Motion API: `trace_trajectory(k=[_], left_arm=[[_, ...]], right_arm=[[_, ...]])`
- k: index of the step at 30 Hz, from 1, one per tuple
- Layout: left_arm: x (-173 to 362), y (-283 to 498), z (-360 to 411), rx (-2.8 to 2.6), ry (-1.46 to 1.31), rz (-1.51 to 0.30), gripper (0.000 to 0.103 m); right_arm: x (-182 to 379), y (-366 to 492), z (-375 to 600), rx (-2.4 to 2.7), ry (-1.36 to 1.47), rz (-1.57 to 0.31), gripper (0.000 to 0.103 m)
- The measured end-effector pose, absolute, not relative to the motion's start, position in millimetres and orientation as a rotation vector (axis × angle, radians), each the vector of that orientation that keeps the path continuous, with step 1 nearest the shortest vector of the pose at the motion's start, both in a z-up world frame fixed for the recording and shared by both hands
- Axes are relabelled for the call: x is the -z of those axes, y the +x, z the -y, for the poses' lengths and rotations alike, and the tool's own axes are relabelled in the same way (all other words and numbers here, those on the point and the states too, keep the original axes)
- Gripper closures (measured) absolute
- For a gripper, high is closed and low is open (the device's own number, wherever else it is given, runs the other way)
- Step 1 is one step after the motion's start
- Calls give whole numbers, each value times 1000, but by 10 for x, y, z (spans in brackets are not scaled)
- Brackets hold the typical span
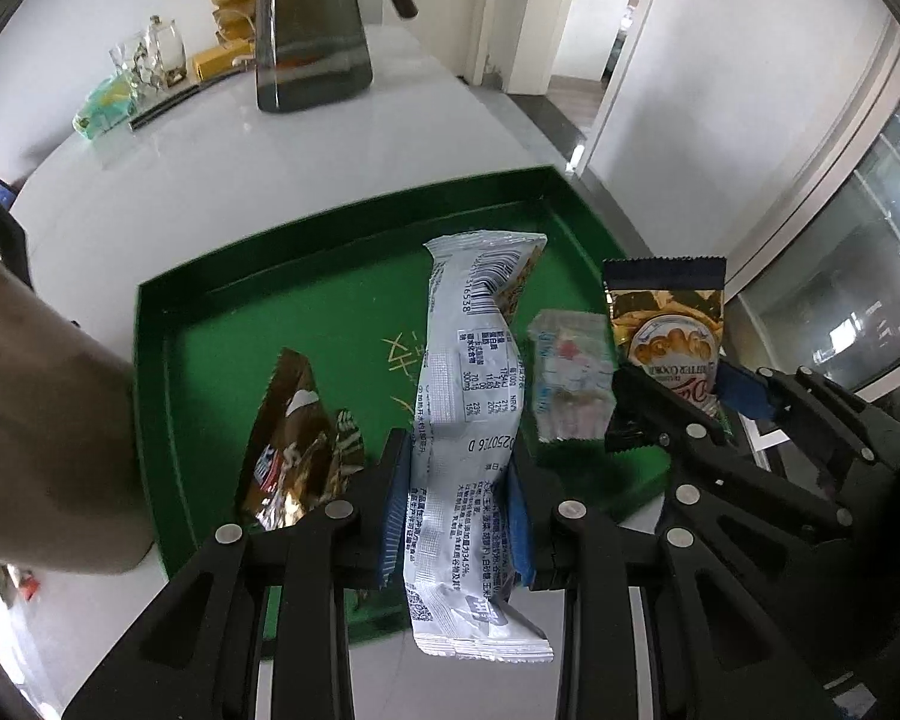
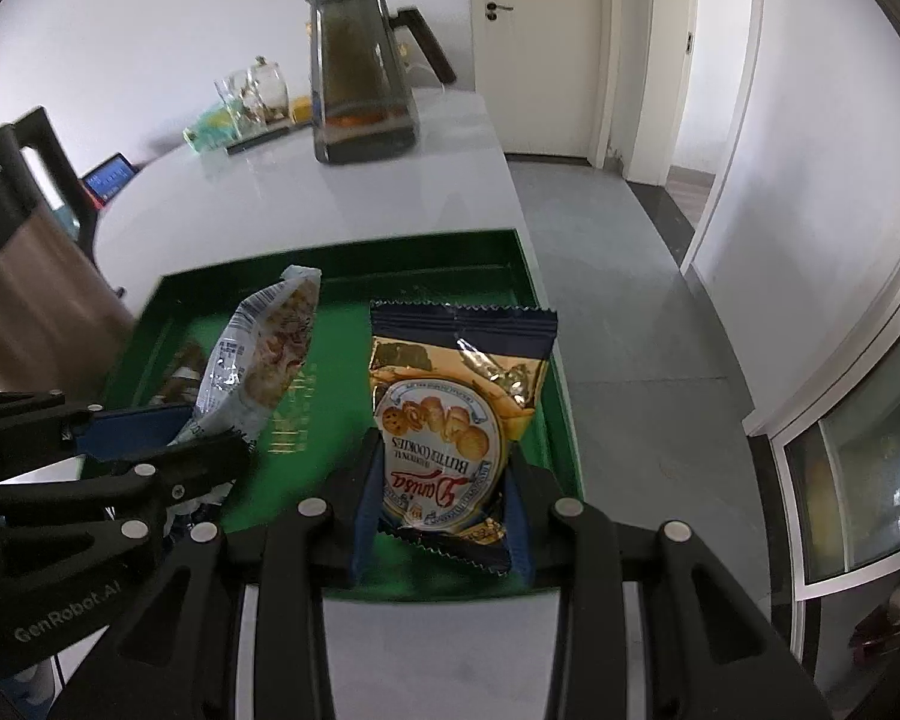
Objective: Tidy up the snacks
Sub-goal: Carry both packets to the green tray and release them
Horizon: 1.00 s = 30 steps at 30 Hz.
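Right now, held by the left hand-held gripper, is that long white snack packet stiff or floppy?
Probably floppy: the long white snack packet kinks above the left hand-held gripper, and its tail droops below. Likely light, since a mid-length pinch holds it. Its glossy film may slip.

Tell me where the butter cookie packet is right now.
The butter cookie packet is clamped in the right tongs, held over the right side of the green tray, to the right of the white snack bar wrapper.

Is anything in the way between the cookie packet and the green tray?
Nothing visible is. The right gripper holds the cookie packet above bare floor of the green tray. The white snack bar is off to its left, in the left gripper.
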<state>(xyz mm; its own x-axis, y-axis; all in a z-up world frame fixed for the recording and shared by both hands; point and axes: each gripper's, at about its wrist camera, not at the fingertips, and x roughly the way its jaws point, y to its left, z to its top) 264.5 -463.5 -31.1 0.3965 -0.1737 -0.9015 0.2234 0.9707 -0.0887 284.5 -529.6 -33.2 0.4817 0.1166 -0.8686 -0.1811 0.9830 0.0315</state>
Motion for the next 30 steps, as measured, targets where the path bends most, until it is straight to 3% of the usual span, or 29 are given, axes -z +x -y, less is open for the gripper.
trace_trajectory(k=[9,13,18,24,26,30], left_arm=[[540,2754,4606,228,46,-1174,78],[531,2747,4615,229,53,-1164,77],[525,2711,4613,231,47,-1161,77],[494,2713,4586,242,47,-1152,76],[469,2704,4574,243,44,-1147,75],[397,2672,4562,248,46,-1125,67]], right_arm=[[567,2943,5272,-202,-58,-1093,99],[584,2954,5283,-209,-50,-1094,92],[572,2929,5268,-214,-55,-1090,90],[535,2886,5275,-225,-45,-1085,74],[508,2879,5286,-216,-46,-1078,60],[440,2865,5340,-205,-28,-1067,55]])
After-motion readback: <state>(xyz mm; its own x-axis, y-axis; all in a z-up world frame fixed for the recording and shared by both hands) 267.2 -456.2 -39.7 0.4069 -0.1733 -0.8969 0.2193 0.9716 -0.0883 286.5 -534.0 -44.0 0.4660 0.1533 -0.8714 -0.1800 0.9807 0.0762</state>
